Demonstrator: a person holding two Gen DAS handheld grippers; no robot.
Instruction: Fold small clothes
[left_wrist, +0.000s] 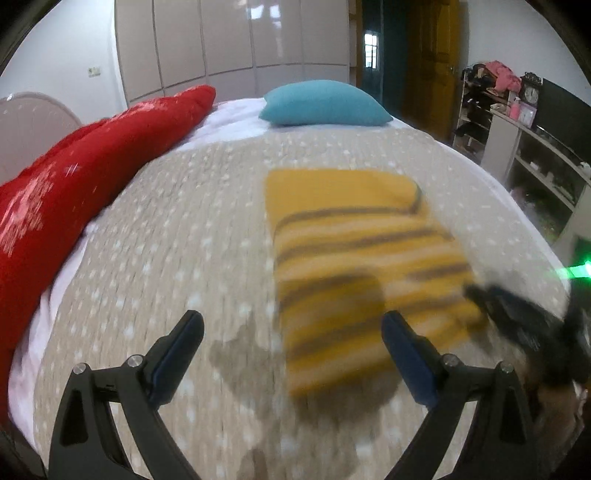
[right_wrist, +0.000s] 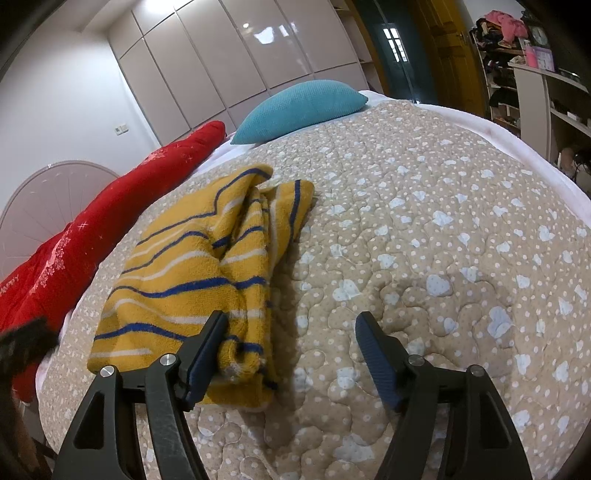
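A yellow garment (left_wrist: 351, 240) with blue and white stripes lies folded into a long strip on the beige quilted bed (left_wrist: 184, 240). My left gripper (left_wrist: 291, 325) hovers open above its near end, and this view is blurred. At that view's right edge the right gripper (left_wrist: 517, 314) shows as a dark blur by the garment's near right corner. In the right wrist view the garment (right_wrist: 184, 266) lies rumpled at the left. My right gripper (right_wrist: 291, 321) is open. Its left finger (right_wrist: 207, 347) rests over the garment's near corner, its right finger over bare quilt (right_wrist: 424, 221).
A long red blanket (left_wrist: 92, 166) (right_wrist: 129, 206) lies along the bed's left side. A teal pillow (left_wrist: 325, 103) (right_wrist: 299, 107) sits at the far end. White wardrobes (left_wrist: 229, 44) stand behind, and cluttered shelves (left_wrist: 535, 147) stand right of the bed.
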